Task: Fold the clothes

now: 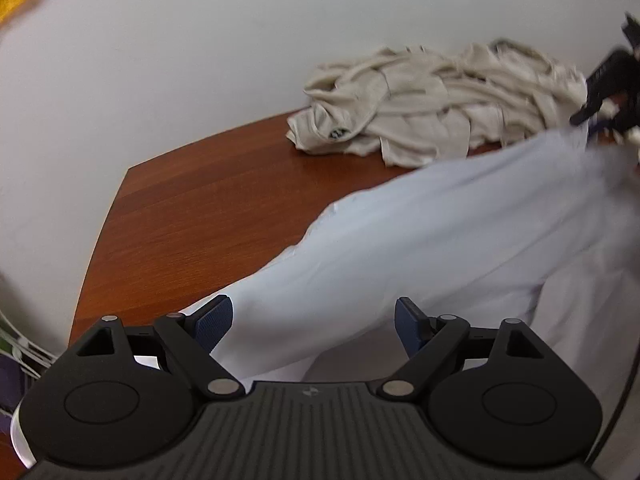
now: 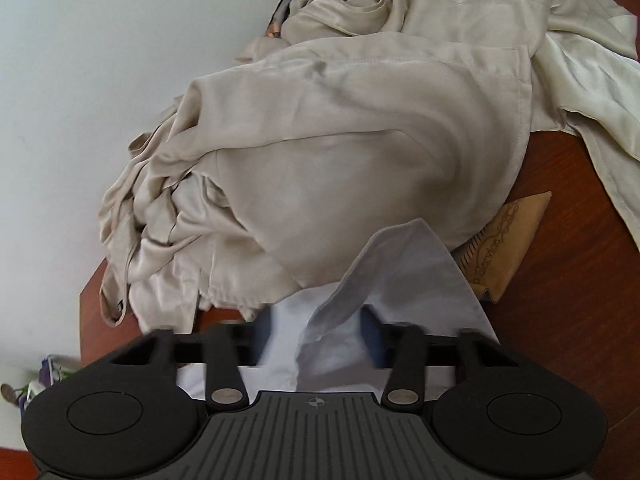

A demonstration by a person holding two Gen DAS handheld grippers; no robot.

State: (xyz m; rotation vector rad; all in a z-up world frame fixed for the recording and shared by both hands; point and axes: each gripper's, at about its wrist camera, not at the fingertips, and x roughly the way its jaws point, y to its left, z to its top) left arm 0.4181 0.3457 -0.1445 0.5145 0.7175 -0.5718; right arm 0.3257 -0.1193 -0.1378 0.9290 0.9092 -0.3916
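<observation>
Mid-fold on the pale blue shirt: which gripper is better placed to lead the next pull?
Right. The right gripper is already closed around the pale blue shirt at its collar. The left gripper is open; shirt fabric lies between its fingers, ungripped. It likely needs to close first.

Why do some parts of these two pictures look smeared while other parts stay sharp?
Left wrist view: the pale blue shirt and the right gripper at the far edge are motion-blurred, while the beige pile is only a little soft. Right wrist view: the blue pads are smeared around the shirt collar; the wooden table edges bow from lens distortion.
</observation>
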